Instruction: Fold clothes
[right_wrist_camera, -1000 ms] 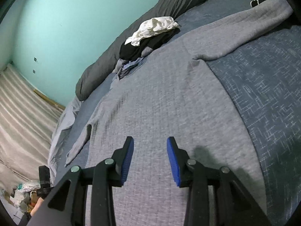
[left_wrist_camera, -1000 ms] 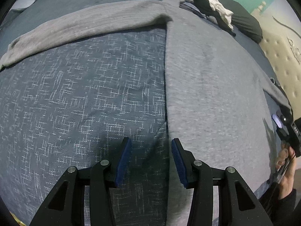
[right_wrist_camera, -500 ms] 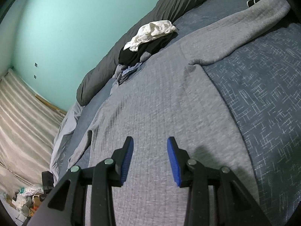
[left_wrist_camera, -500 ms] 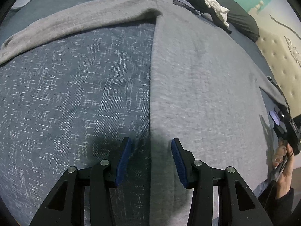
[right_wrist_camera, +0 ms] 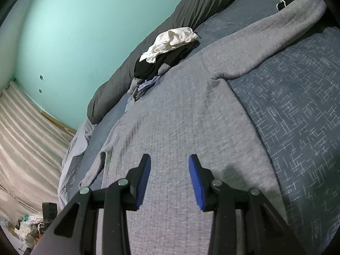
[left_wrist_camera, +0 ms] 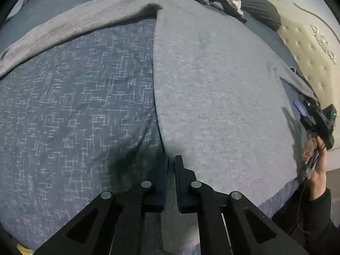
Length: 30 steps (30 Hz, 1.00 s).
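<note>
On the bed [left_wrist_camera: 70, 97], covered with a dark blue patterned bedspread, a grey sweater [left_wrist_camera: 216, 89] was spread flat, one sleeve [left_wrist_camera: 80, 19] stretched sideways across the cover. At the garment's side edge near the hem, the left gripper [left_wrist_camera: 171, 167] was seen with its jaws clenched on the grey fabric. Over the sweater's body the right gripper [right_wrist_camera: 169, 167] was held with its jaws released, nothing between them. Beyond the collar, a white cloth [right_wrist_camera: 172, 40] was piled on dark clothes [right_wrist_camera: 161, 62] beside a grey pillow [right_wrist_camera: 170, 21]
</note>
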Motion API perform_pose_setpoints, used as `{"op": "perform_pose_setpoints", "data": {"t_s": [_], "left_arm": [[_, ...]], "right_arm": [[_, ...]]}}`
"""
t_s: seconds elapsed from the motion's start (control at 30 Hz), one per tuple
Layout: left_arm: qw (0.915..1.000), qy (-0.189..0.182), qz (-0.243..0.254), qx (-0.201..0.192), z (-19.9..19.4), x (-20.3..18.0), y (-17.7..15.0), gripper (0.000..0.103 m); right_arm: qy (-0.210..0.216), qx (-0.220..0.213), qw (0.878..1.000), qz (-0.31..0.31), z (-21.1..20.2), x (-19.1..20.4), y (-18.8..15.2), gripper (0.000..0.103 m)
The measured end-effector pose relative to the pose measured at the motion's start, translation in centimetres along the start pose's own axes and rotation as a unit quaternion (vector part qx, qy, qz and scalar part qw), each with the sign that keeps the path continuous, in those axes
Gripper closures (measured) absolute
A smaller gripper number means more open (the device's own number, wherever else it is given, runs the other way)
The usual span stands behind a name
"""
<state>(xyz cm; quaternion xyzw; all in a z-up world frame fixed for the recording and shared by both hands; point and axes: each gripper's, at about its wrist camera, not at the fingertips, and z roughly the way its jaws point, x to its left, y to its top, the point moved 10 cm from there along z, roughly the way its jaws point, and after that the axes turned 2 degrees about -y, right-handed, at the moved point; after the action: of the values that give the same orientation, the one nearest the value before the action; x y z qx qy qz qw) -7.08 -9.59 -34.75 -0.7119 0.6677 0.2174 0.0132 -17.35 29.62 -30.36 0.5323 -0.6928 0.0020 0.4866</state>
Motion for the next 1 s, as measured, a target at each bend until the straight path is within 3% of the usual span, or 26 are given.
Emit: {"op": "perform_pose_setpoints", "data": {"t_s": [0.23, 0.53, 0.77, 0.87, 0.9, 1.0], "left_arm": [[0.9995, 0.030, -0.005, -0.014, -0.6, 0.5, -0.3, 0.097], [0.9986, 0.011, 0.021, -0.048, -0.2, -2.8, 2.8, 0.096], [0.9976, -0.008, 0.035, -0.059, 2.3, -5.7, 5.0, 0.095], [0.9970, -0.010, 0.048, -0.059, 3.8, -6.6, 6.0, 0.089], [0.9968, -0.008, 0.054, -0.059, 4.1, -6.8, 6.3, 0.083], [0.9960, -0.004, 0.064, -0.061, 4.7, -7.0, 6.8, 0.079]], "right_arm": [[-0.017, -0.012, 1.000, 0.018, -1.0, -1.6, 0.6, 0.066], [-0.043, -0.034, 0.998, 0.034, -2.2, -3.4, 1.3, 0.066], [-0.075, -0.054, 0.995, 0.020, -3.7, -4.3, 2.6, 0.065], [-0.084, -0.057, 0.995, 0.022, -4.6, -4.9, 4.3, 0.063], [-0.088, -0.059, 0.994, 0.019, -4.9, -5.2, 5.1, 0.058], [-0.117, -0.068, 0.991, -0.010, -6.8, -6.7, 8.5, 0.050]]}}
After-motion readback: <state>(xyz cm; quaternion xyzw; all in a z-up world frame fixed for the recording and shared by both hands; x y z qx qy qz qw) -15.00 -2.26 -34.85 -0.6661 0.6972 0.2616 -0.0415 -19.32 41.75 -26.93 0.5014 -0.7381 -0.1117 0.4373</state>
